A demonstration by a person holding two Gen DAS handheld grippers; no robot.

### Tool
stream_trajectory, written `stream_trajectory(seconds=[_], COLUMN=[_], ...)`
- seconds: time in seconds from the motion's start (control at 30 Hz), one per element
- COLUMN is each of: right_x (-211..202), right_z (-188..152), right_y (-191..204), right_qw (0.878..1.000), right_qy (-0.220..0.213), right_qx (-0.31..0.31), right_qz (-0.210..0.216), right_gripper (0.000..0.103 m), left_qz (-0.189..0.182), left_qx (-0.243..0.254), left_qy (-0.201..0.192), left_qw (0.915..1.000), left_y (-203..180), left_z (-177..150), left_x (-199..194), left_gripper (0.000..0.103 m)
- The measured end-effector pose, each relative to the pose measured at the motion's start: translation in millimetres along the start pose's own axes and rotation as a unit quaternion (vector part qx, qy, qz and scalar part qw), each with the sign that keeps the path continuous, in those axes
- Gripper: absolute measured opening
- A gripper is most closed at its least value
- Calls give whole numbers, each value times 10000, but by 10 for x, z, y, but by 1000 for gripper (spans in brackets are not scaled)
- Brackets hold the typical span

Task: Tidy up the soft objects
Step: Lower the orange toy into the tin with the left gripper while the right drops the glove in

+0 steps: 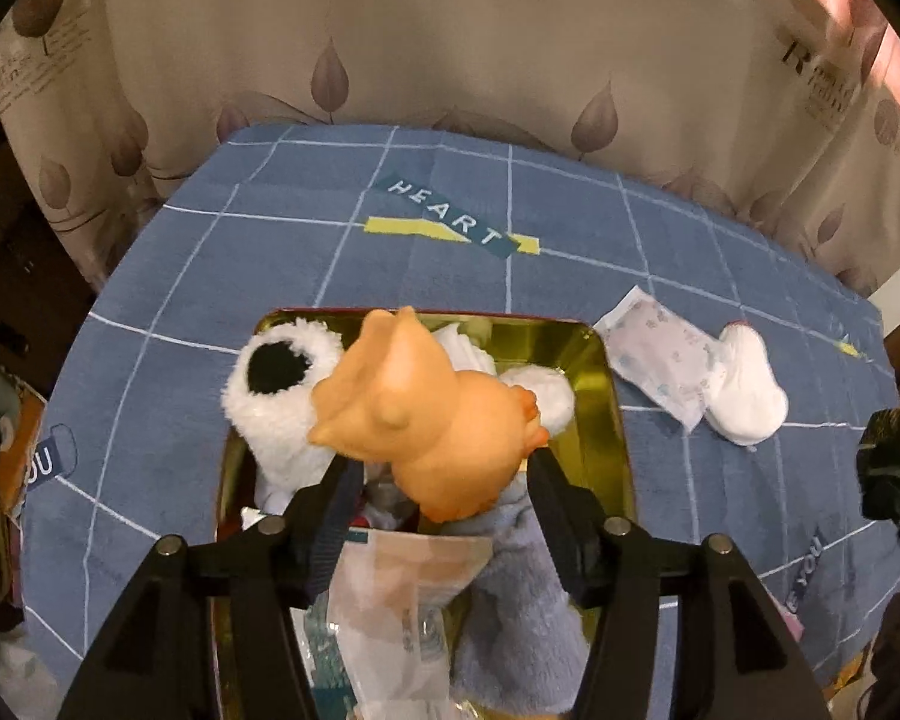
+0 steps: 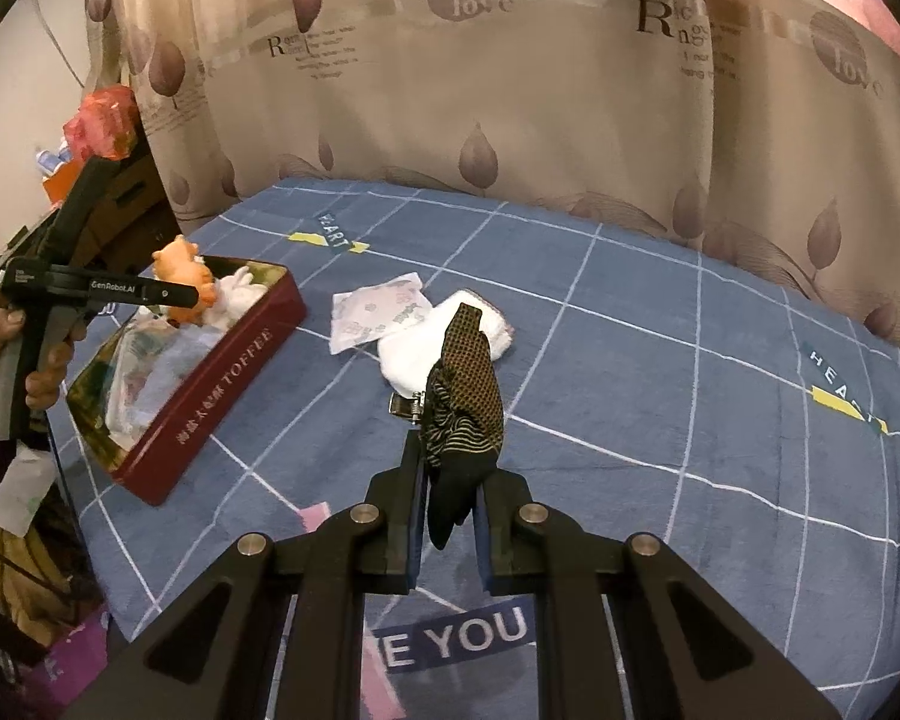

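My left gripper [image 1: 441, 459] is shut on an orange squishy animal toy [image 1: 426, 414] and holds it over the open toffee tin [image 1: 615, 396]. The tin holds a white fluffy plush [image 1: 276, 384], a grey-blue fuzzy cloth [image 1: 516, 600] and a clear plastic packet [image 1: 396, 600]. In the right wrist view the tin [image 2: 222, 384] is at the left with the toy [image 2: 180, 276] above it. My right gripper [image 2: 453, 456] is shut on a dark patterned sock [image 2: 465, 408], held above the blue blanket. A white rolled cloth [image 2: 414, 354] and a printed white packet [image 2: 378, 312] lie beyond it.
The blue grid-pattern blanket [image 2: 660, 390] covers the bed. A beige leaf-print curtain [image 2: 510, 90] hangs behind. Cluttered boxes and bags [image 2: 90, 132] stand at the left edge. The white cloth [image 1: 744, 390] and packet [image 1: 654, 360] lie right of the tin.
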State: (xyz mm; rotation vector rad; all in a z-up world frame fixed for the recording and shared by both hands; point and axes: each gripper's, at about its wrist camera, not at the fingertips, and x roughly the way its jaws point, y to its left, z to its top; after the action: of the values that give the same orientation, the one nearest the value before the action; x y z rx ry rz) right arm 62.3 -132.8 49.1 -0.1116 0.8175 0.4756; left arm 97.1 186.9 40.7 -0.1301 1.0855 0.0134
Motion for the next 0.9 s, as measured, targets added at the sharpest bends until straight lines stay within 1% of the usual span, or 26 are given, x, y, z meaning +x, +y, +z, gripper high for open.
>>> stream_trajectory(seconds=[0.07,0.13,0.27,0.3,0.37,0.43,0.5,0.63,0.7,0.73,0.8,0.83,0.9], right_x=[-21,-44,-105,-118,-141,-136,-123,-24,82,126,248,302,438], right_z=[13,33,87,103,123,144,170,239,276,285,298,302,303], right_y=[41,99,283,342,508,692,898,1264,1465,1523,1694,1765,1934], right_qw=[10000,9999,9993,9989,9977,9963,9942,9893,9871,9860,9826,9820,9802], right_qy=[-18,-48,-130,-142,-161,-158,-152,-72,33,84,223,287,447], right_qx=[-6,-24,-63,-80,-141,-243,-333,-400,-424,-404,-367,-386,-433], right_qz=[47,116,359,445,647,815,1011,1399,1544,1615,1804,1825,1880], right_gripper=[12,12,12,12,13,13,13,13,13,13,13,13,13], left_qz=[-103,-60,-34,8,124,218,503,788,802,868,1089,1167,1108], left_qx=[-23,-16,-129,-157,-221,-286,-330,-504,-613,-648,-655,-654,-744], left_qy=[-69,-185,-597,-695,-744,-804,-895,-981,-1009,-1045,-1137,-1169,-1149], left_qw=[9999,9998,9981,9975,9969,9961,9942,9908,9898,9886,9854,9841,9844], left_y=[20,25,47,44,37,39,42,89,121,137,160,179,247], left_z=[-9,-1,-76,-151,-301,-526,-736,-1127,-1280,-1354,-1427,-1437,-1426], left_x=[-91,-190,-507,-604,-714,-812,-890,-992,-1025,-1041,-1051,-1049,-1053], left_gripper=[58,58,58,59,59,59,59,59,59,59,59,59,59])
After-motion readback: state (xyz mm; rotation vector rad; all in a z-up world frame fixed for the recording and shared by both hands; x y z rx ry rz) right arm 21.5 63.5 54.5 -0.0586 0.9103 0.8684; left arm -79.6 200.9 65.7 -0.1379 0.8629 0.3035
